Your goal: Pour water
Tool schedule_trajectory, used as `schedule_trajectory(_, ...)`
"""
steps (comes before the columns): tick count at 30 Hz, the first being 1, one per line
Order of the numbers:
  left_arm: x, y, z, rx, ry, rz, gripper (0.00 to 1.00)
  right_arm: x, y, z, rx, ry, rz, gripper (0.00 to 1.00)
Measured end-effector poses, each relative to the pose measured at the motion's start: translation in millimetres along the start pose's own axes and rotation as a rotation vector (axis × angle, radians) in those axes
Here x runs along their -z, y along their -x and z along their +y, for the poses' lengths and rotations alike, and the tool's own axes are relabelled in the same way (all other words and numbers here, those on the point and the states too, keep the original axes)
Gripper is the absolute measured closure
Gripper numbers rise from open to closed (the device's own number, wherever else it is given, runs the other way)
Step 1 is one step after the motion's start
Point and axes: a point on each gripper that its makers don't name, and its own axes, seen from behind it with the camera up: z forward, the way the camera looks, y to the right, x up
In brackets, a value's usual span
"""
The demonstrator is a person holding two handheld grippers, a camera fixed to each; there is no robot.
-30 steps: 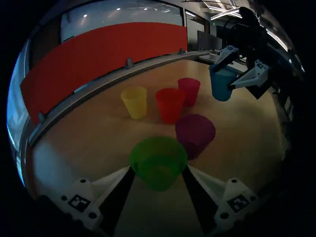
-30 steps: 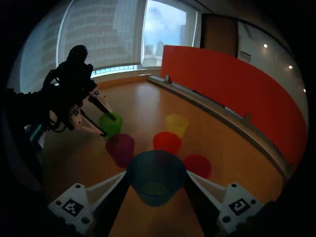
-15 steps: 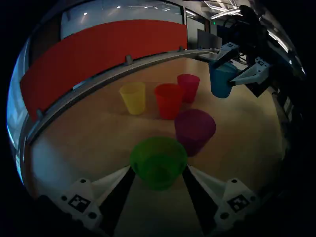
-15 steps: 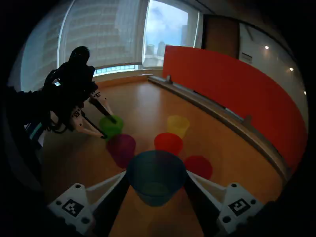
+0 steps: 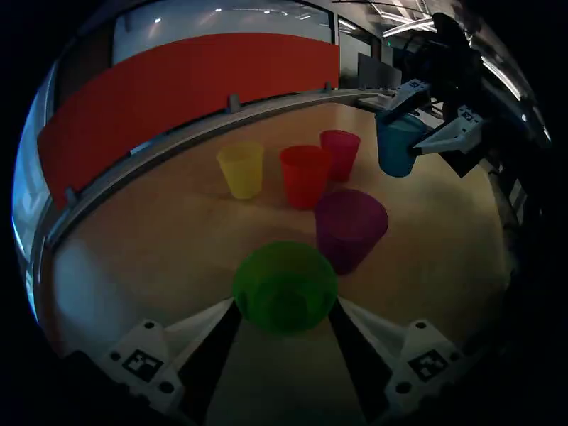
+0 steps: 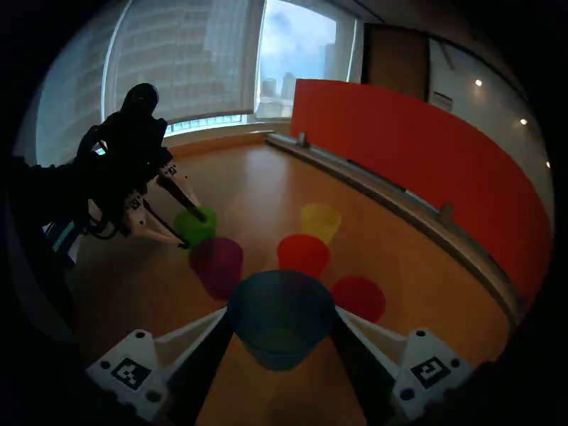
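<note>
Left gripper (image 5: 285, 307) grips the green cup (image 5: 285, 284) between both fingers. Right gripper (image 6: 280, 335) likewise grips the blue cup (image 6: 280, 319). Directly ahead of the green cup stands a purple cup (image 5: 351, 227). Beyond it stand a red cup (image 5: 305, 174), a yellow cup (image 5: 241, 169) and a pink cup (image 5: 340, 153). All four rest on a wooden table (image 5: 142, 234). A red wall panel (image 5: 177, 78) runs along its edge, with windows (image 6: 184, 64) further along.

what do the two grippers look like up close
Both the left gripper and right gripper have white, wedge-shaped fingers with black inner faces, each carrying a square black-and-white marker near its base. Seen from afar, their bodies are dark and bulky.
</note>
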Motion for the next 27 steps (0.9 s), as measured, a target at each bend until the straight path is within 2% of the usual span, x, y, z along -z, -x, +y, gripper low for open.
schedule_trajectory(11, 1.2, 3, 1.3, -0.003, 0.012, -0.022, 0.16, -2.7, 6, -7, 0.020, -0.006, -0.017, 0.08)
schedule_trajectory(17, 0.5, 9, -0.4, 0.016, 0.011, -0.040, 0.16, -6.3, 12, -8, 0.012, -0.008, -0.028, 0.08)
schedule_trajectory(27, 5.4, 25, -2.7, -0.016, -0.009, -0.077, 0.16, -20.3, 27, -11, -0.021, -0.020, -0.046, 0.08)
